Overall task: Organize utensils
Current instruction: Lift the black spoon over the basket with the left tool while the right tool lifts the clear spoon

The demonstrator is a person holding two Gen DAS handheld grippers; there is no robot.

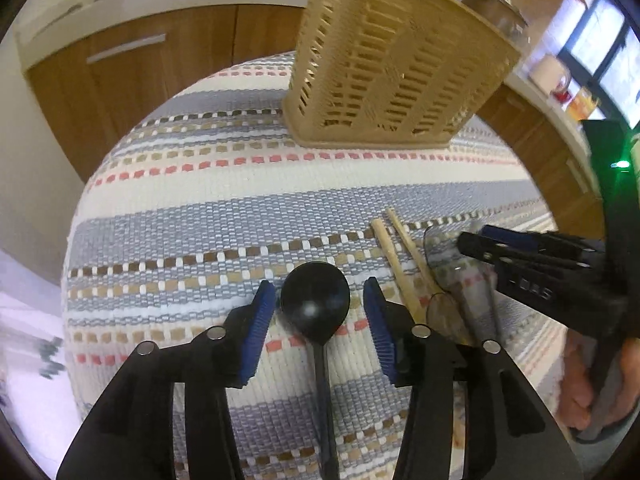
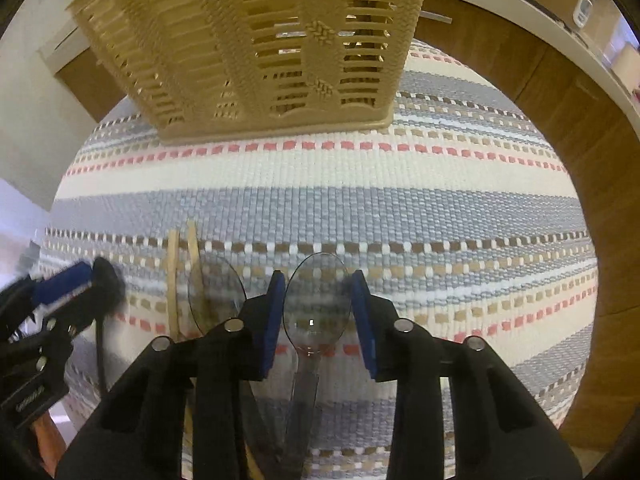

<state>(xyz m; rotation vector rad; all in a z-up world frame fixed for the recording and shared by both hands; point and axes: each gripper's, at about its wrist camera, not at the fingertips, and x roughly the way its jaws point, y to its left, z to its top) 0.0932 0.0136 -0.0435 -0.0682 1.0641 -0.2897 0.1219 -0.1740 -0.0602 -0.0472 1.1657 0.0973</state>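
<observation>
Left hand-held gripper (image 1: 318,312) straddles black spoon (image 1: 315,300) (jaws apart).

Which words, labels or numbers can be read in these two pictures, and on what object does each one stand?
"DAS": pale raised letters on the black body of the right gripper, in the left wrist view; more letters may be cut off.
Marking on the left gripper body, in the right wrist view: too blurred to read.
White device on the counter: too small to read.
Beige basket, spoons, chopsticks: no text.

Three spoons (image 2: 316,300), two chopsticks (image 2: 173,280), one basket (image 2: 256,48).
</observation>
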